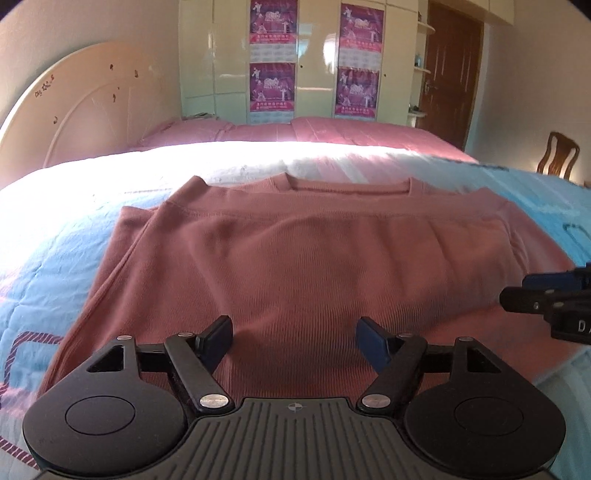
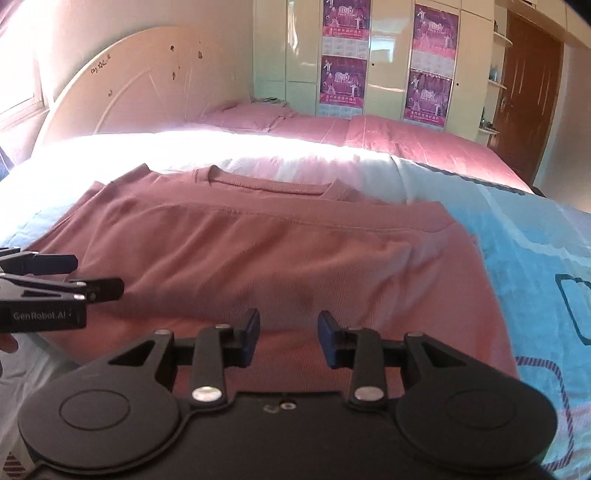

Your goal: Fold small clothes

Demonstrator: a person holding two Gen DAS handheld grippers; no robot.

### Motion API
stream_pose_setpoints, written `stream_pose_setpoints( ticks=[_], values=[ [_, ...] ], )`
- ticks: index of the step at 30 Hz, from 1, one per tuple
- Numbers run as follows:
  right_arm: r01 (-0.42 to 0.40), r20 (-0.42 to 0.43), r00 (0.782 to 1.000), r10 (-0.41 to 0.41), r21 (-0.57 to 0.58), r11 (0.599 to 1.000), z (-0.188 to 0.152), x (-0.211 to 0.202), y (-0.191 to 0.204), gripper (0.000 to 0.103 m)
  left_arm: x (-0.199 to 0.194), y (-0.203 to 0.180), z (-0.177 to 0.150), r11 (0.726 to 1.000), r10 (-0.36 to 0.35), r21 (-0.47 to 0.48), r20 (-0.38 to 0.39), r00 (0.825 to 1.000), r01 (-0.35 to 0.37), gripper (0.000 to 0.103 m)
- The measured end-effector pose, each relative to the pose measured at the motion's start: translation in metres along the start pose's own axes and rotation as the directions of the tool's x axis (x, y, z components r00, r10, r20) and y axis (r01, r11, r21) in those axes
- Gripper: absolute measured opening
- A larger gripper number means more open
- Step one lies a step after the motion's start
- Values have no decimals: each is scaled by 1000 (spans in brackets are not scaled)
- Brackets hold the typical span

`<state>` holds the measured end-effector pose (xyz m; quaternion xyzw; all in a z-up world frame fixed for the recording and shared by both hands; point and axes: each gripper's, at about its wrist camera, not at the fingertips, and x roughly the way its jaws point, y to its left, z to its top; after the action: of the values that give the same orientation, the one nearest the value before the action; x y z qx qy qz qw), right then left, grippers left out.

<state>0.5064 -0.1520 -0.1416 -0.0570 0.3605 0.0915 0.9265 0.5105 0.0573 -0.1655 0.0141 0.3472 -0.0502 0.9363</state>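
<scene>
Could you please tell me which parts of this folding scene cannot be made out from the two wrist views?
- Pink top: its near hem is hidden behind the left gripper in the left wrist view and behind the right gripper in the right wrist view.
- Sleeves: folded out of sight in both views.
- Posters: print too small to read.
- Bed centre: washed out by sunlight.
- Chair: cut off by the bed edge.

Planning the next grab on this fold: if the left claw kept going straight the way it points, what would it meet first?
Most likely the pink shirt. The left claw stands open and empty, angled down over the shirt's near part on the blue quilt. Nothing else shows in that line, though depth is hard to judge.
</scene>
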Motion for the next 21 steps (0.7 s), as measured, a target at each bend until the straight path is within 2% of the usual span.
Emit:
stream_pose_setpoints(
  ticks=[3,6,9,12,13,16,18,19,21],
  values=[
    [8,-92,996,-10,-28,1000,-6,15,2,36,1,-3,-4,1000,10,15,-8,1000,-10,73],
    [10,-81,997,-12,-30,999,-6,12,3,36,-5,-4,-2,1000,17,24,-13,1000,-17,73],
    [-20,-25,999,20,4,1000,-4,-4,0,34,-18,3,-7,1000,21,6,-7,1000,-21,73],
    [-40,6,999,40,14,999,-3,-16,-2,21,-33,13,-17,999,37,-17,-4,999,-37,73],
    [-49,11,999,48,21,999,-3,-19,-4,12,-39,18,-22,998,48,-34,-5,999,-48,73],
    [-74,31,997,72,49,996,-2,-28,-10,5,-61,40,-39,988,52,-148,15,999,-50,72],
    [-77,38,996,75,54,996,-3,-31,-11,5,-73,59,-52,963,53,-266,7,999,-49,47],
    [-79,35,996,78,55,995,-3,-31,-11,5,-75,70,-59,939,44,-341,-1,999,-41,32],
    [-88,34,996,86,60,994,-3,-30,-10,5,-76,89,-72,884,23,-468,16,1000,-13,30]
  ],
)
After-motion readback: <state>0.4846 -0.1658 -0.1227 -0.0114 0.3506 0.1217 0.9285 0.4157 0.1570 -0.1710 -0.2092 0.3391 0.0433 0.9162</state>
